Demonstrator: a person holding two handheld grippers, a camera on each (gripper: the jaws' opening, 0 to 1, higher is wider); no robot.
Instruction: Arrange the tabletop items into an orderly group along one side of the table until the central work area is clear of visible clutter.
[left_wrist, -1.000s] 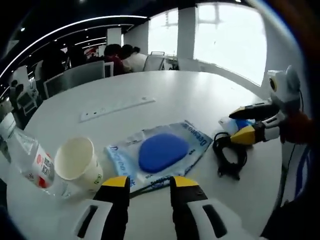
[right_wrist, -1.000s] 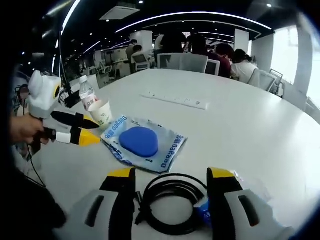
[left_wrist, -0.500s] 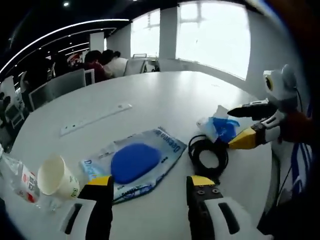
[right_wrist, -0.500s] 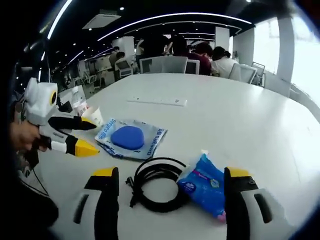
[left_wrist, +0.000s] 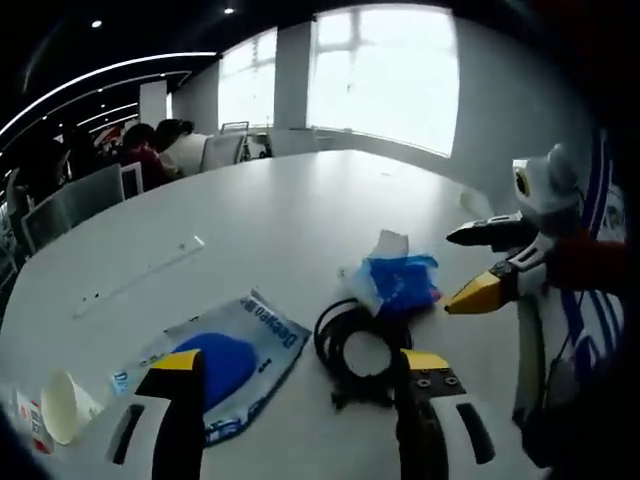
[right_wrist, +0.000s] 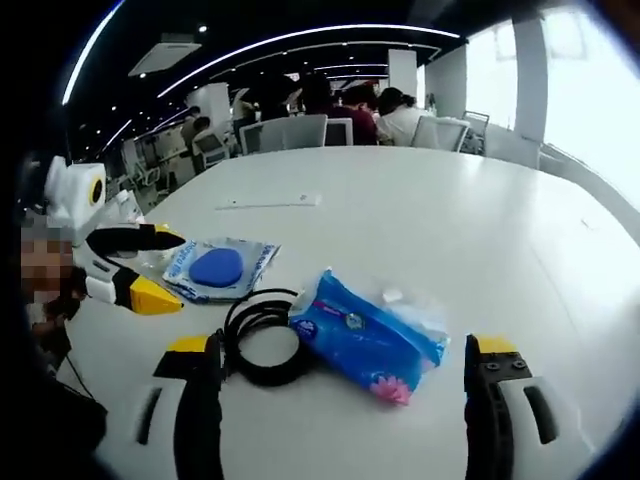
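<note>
Wipes pack (right_wrist: 366, 336), black cable (right_wrist: 258, 336) on round white table (right_wrist: 480, 230); open-plan office; both grippers spread, empty.

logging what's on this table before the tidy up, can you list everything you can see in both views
table: 1, white, round-edged, under everything
wet wipes pack: 1, blue, lying flat between the right gripper's jaws
cable coil: 1, black, beside the wipes pack, touching it
clear pouch: 1, clear with blue print and a blue pad inside, beyond the coil
paper cup: 1, white, on its side next to the pouch
power strip: 1, white, long, further out on the table
chairs: several, grey, at the far edge, people seated behind
left gripper: 1, white with yellow-tipped jaws, open
right gripper: 1, same colours, open
</note>
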